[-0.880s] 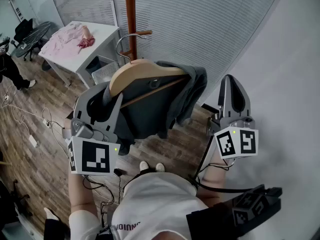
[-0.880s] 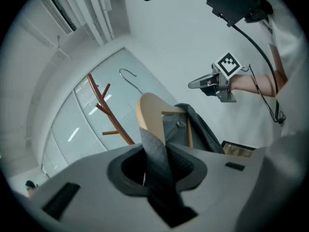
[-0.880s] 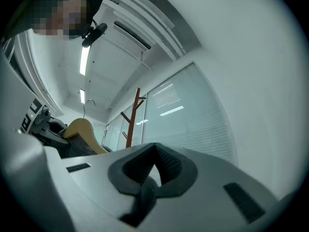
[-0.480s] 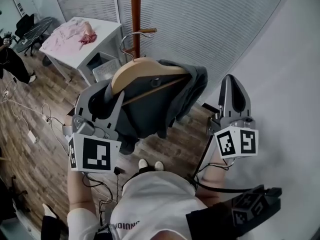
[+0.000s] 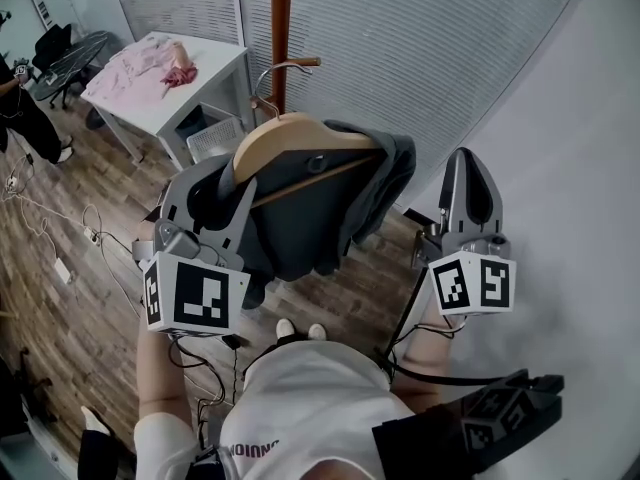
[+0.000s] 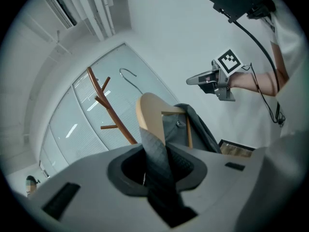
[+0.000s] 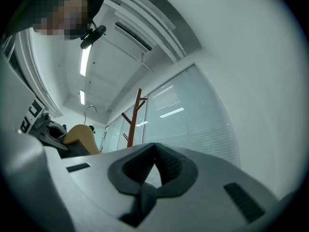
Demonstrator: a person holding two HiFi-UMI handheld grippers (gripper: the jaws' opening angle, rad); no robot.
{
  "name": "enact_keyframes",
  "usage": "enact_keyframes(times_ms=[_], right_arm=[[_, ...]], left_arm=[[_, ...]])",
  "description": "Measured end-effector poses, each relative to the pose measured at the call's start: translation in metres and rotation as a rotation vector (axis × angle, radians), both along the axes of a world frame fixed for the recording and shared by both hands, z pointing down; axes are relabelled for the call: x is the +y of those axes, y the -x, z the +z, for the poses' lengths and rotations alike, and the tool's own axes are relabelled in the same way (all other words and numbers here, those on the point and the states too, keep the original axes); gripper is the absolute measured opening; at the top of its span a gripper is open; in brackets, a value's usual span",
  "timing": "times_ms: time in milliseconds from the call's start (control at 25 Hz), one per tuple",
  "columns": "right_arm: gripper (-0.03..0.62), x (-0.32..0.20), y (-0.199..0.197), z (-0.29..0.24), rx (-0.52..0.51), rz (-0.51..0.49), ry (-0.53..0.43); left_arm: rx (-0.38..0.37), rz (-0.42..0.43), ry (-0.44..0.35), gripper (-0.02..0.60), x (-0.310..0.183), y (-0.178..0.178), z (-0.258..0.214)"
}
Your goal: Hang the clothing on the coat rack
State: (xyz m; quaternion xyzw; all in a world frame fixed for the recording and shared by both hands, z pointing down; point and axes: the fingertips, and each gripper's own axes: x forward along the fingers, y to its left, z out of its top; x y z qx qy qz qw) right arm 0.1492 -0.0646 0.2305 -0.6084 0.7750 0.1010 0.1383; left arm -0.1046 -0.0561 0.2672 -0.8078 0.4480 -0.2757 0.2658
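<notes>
The dark grey garment [image 5: 300, 230] is draped over a wooden hanger [image 5: 292, 138] and hangs in the air in front of the person, near the coat rack [image 5: 281, 23] but not on it. The hanger is tilted, with its metal hook [image 5: 268, 76] rising toward the rack's reddish-brown post and touching no peg. One shoulder of the garment is bunched over the hanger's near end. That is where the left claw [image 6: 155, 153] pinches it: the left gripper view shows a fold of the grey cloth pressed between the two jaws, with the pale curve of the hanger just beyond.

The right claw [image 7: 154, 151] is held well apart at the person's right, tilted upward before a plain white wall. Its jaws are pressed together at the tips with nothing between them.

The rack stands against a wall of frosted, blind-covered glass panels. Beside it at the left is a white worktop [image 5: 215, 68] with a heap of pink clothing [image 5: 140, 63] on it, and a wire basket [image 5: 213, 140] stands at its foot. White cables [image 5: 55, 233] trail over the wooden floor [image 5: 70, 328], and another person [image 5: 20, 118] stands at the far left edge.
</notes>
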Motion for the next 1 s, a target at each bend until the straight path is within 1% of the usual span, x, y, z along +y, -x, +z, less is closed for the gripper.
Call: enact_keyframes(times_ms=[200, 400, 560, 720, 1000], right_arm=[[0.02, -0.002, 0.007, -0.002, -0.017, 0.012, -0.015], [0.02, -0.012, 0.017, -0.001, -0.02, 0.031, -0.019], [0.02, -0.001, 0.023, 0.001, -0.007, 0.052, -0.022], [0.021, 0.007, 0.019, -0.002, 0.003, 0.072, -0.016], [0.02, -0.016, 0.009, 0.007, -0.005, 0.067, 0.006]], left_arm=[[0.008, -0.001, 0.033, 0.101, -0.011, 0.003, 0.011], [0.033, 0.001, 0.071, 0.1, -0.03, 0.006, 0.023], [0.06, -0.003, 0.097, 0.098, -0.028, 0.009, 0.035], [0.073, -0.006, 0.125, 0.097, -0.033, 0.002, 0.041], [0.089, -0.028, 0.168, 0.091, -0.063, -0.011, 0.059]])
